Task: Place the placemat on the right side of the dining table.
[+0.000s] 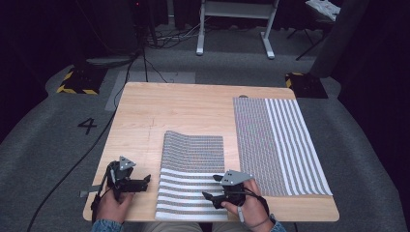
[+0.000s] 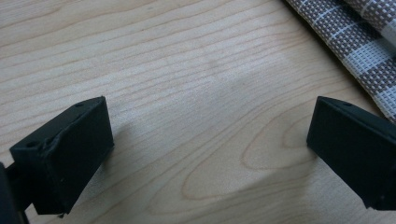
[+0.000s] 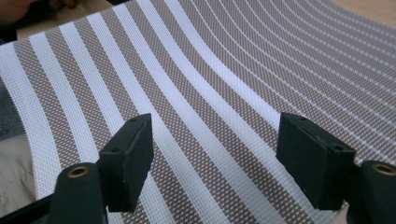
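Premises present as a recording studio or laboratory set-up, not a domestic room. A single light-wood table stands alone on grey carpet, surrounded by black curtains that close off the darkened background. Yellow-and-black hazard-striped base plates sit on the floor at the left and right far corners. Black cables run loose across the carpet towards the rear. A number 4 is marked on the floor beside the table. A white metal stand frame stands at the back.
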`<state>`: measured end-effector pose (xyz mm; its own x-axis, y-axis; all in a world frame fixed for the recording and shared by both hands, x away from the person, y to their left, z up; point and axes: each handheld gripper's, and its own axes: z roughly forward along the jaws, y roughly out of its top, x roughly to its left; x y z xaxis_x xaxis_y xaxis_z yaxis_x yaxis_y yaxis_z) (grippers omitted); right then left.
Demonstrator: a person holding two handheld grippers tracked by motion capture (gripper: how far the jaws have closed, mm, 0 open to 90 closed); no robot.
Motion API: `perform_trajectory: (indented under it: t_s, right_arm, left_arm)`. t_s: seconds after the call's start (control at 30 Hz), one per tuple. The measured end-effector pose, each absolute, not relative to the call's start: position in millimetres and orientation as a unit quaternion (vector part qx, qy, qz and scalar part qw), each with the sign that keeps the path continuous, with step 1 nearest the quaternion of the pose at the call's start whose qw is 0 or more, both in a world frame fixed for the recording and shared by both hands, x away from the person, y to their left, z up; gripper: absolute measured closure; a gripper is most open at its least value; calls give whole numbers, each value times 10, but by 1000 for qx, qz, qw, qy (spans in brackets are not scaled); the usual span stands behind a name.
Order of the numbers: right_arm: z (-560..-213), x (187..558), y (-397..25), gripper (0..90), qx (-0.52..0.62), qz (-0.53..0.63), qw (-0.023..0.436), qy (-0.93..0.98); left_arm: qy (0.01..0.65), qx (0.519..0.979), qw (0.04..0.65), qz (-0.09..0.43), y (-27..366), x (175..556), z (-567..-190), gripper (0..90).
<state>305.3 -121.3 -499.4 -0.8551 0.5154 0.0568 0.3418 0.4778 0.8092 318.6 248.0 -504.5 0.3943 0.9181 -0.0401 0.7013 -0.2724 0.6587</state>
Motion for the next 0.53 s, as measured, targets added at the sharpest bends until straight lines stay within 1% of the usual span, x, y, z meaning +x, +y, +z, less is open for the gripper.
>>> perform_trajectory:
  t_s: [0.17, 0.2, 0.27, 0.3, 0.53]
  right_arm:
    - [-5036, 3033, -1204, 259, 247, 414, 99, 870]
    - [-5038, 3037, -1203, 240, 237, 410, 104, 875]
    - [-5045, 3048, -1189, 169, 214, 405, 98, 883]
    - [-5048, 3051, -1182, 153, 207, 407, 94, 885]
    - [-5050, 3041, -1179, 152, 205, 403, 100, 886]
  left_arm:
    - [521, 778, 304, 179, 2480, 3187, -5045, 4]
    - [521, 778, 304, 179, 2480, 3187, -5045, 4]
    - [520, 778, 304, 179, 2480, 3187, -5045, 4]
    - [520, 778, 304, 179, 2480, 3187, -5045, 4]
    - [520, 778, 304, 178, 2479, 3185, -5046, 4]
